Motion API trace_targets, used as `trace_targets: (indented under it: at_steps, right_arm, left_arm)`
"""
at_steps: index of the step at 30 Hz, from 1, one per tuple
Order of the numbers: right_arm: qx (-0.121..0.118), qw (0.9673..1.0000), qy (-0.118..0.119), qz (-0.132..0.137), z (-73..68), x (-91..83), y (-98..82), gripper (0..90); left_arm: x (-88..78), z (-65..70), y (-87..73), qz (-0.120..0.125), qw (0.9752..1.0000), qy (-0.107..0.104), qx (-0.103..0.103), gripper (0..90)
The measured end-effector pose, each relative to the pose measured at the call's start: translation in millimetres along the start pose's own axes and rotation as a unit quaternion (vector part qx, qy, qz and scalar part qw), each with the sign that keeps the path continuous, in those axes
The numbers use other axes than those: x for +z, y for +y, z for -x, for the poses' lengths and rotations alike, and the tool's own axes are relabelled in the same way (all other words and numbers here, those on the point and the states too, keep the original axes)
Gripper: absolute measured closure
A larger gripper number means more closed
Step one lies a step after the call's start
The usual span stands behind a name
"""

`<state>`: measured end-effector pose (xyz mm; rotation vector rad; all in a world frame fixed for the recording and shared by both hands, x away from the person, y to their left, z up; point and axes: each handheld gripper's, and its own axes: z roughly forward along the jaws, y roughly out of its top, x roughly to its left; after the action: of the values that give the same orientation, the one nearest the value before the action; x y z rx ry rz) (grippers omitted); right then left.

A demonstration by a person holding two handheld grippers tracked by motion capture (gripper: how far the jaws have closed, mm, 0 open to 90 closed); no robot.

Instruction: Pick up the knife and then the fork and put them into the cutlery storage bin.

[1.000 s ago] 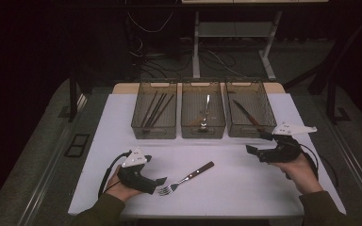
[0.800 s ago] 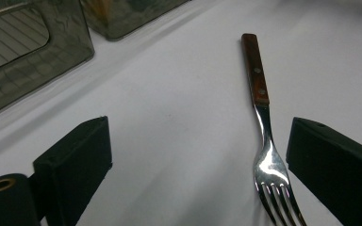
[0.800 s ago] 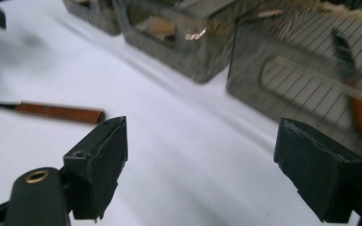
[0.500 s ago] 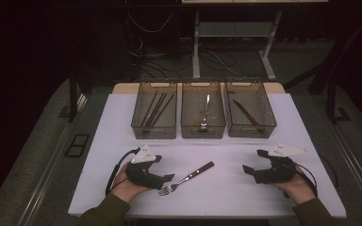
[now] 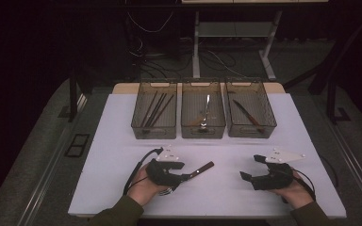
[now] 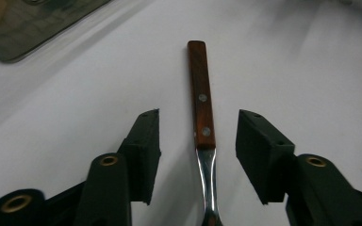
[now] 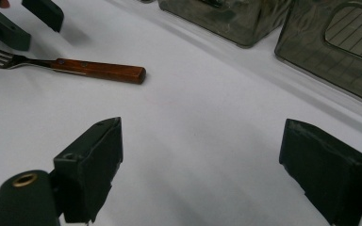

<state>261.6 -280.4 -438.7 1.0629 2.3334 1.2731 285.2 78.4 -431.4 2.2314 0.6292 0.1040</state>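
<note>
Left gripper view: the left gripper (image 6: 198,136) straddles the wooden-handled steel fork (image 6: 201,108) — its two black jaws stand on either side of the handle's lower end, each with a clear gap to the wood, so nothing is gripped yet. The jaws have just been closing, with the fork's handle between them. The fork lies flat on the white table top (image 6: 311,70), its brown riveted handle pointing away from the left gripper and its steel neck running back under it.

In the high view the fork (image 5: 201,169) lies near the front edge of the table, in front of the middle one of three clear plastic bins (image 5: 202,115), well apart from it. The right gripper (image 5: 250,170) is to the right of the fork, apart from it — its jaws stand wide open over bare table, holding nothing.
</note>
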Motion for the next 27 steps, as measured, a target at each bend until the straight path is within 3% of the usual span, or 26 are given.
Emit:
trace_targets:
  at_steps: [5,16,22,25,27]
  right_arm:
    - [0.001,1.0,-0.002,0.004,1.2,-1.3,-0.1,14.3]
    - [0.0,1.0,-0.001,0.003,2.2,-0.8,0.4,14.3]
    - [0.001,1.0,-0.001,0.005,2.8,-1.0,0.2,14.3]
    - [0.001,1.0,-0.001,0.004,2.9,-0.9,0.1,14.3]
    - [0.0,1.0,-0.001,0.005,2.9,-0.8,0.2,14.3]
  left_arm:
    - [11.4,4.5,3.5,-0.023,0.9996,0.008,0.015,60.5]
    - [18.9,5.5,2.7,-0.049,0.9987,0.004,0.016,70.7]
    - [20.7,7.8,2.6,-0.052,0.9982,0.009,0.027,73.9]
    - [21.0,8.8,3.5,-0.058,0.997,0.011,0.051,74.0]
    - [21.7,9.6,4.6,-0.06,0.9967,0.013,0.052,74.3]
